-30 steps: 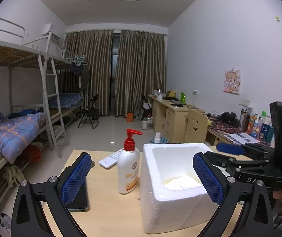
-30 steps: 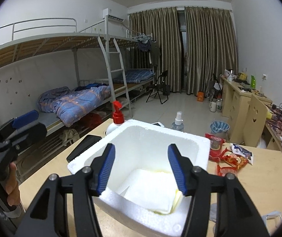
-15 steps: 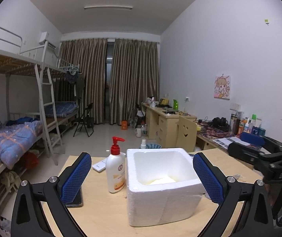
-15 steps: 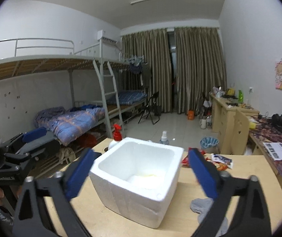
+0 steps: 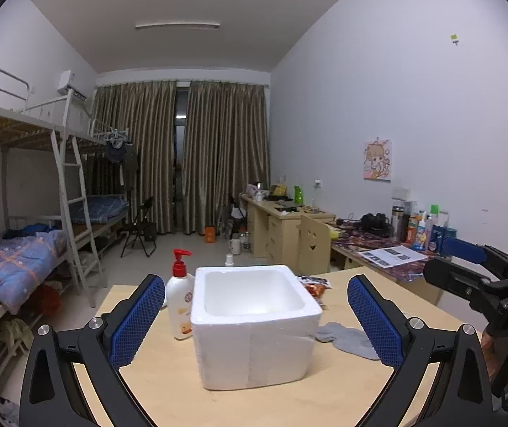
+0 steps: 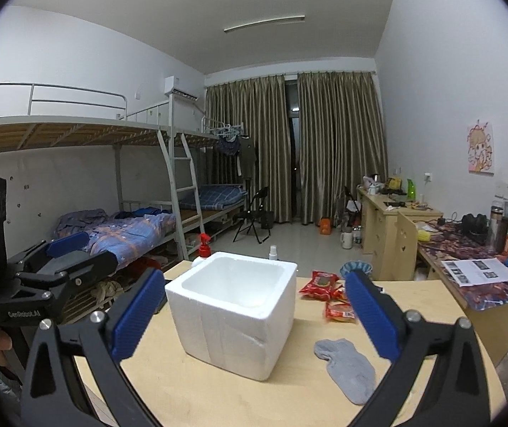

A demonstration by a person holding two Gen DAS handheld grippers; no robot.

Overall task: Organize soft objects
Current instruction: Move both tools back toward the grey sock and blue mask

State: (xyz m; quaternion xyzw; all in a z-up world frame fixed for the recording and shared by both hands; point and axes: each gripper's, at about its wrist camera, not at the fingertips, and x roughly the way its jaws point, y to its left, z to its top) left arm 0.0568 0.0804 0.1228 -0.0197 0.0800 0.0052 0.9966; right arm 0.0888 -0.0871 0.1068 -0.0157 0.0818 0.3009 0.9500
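Note:
A white foam box (image 5: 254,323) stands in the middle of the wooden table (image 5: 168,391); it also shows in the right wrist view (image 6: 232,309). A grey sock (image 6: 348,368) lies flat on the table to the right of the box, also seen in the left wrist view (image 5: 348,339). My left gripper (image 5: 257,323) is open and empty, held back from the box and above the table. My right gripper (image 6: 254,315) is open and empty, with the sock just inside its right finger. The box's inside is hidden from here.
A white pump bottle with a red top (image 5: 180,306) stands left of the box. Red snack packets (image 6: 328,293) lie behind the sock. A small spray bottle (image 6: 272,252) is behind the box. A desk with clutter (image 6: 481,267) is at the right, bunk beds (image 6: 111,227) at the left.
Both grippers have pulled back and up from the box. The right gripper has opened wide. The grey sock has come into view beside the box.

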